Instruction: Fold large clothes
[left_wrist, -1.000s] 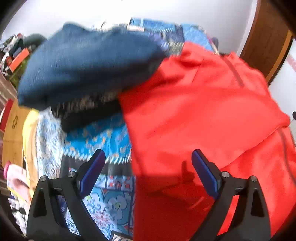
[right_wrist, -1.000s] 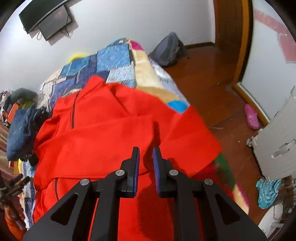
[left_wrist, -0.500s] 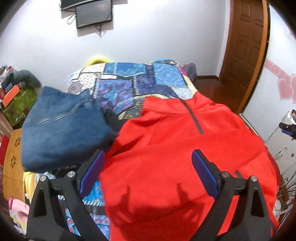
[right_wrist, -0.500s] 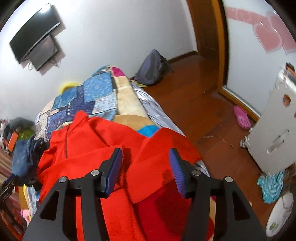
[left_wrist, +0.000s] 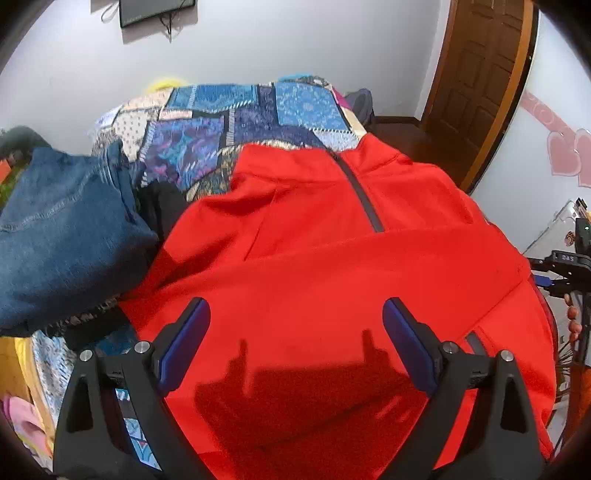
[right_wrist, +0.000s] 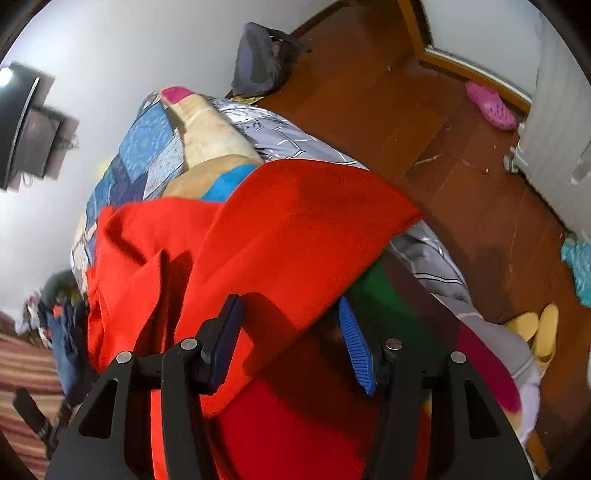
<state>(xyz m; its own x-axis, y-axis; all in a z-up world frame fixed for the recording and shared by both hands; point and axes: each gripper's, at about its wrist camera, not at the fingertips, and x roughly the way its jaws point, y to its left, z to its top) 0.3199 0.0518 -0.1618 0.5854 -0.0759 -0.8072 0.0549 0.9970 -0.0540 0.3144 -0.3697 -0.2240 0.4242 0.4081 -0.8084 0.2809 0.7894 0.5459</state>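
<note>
A large red zip-neck pullover (left_wrist: 332, 258) lies spread on the patchwork bed cover (left_wrist: 236, 122), collar at the far end, a sleeve folded across its body. My left gripper (left_wrist: 295, 339) is open and empty above the pullover's lower part. In the right wrist view the same pullover (right_wrist: 280, 236) has a folded sleeve lying toward the bed's right side. My right gripper (right_wrist: 291, 339) is open and empty just above that sleeve's near edge.
Folded blue jeans (left_wrist: 62, 229) and dark clothes lie on the bed to the pullover's left. A grey quilt (right_wrist: 436, 258) hangs off the bed's right side. A backpack (right_wrist: 262, 59), pink clog (right_wrist: 489, 105) and yellow slippers (right_wrist: 535, 328) lie on the wooden floor.
My right gripper was shut on the red sleeve, has let it go and now stands open. My left gripper has stayed open and has pulled back and up over the pullover.
</note>
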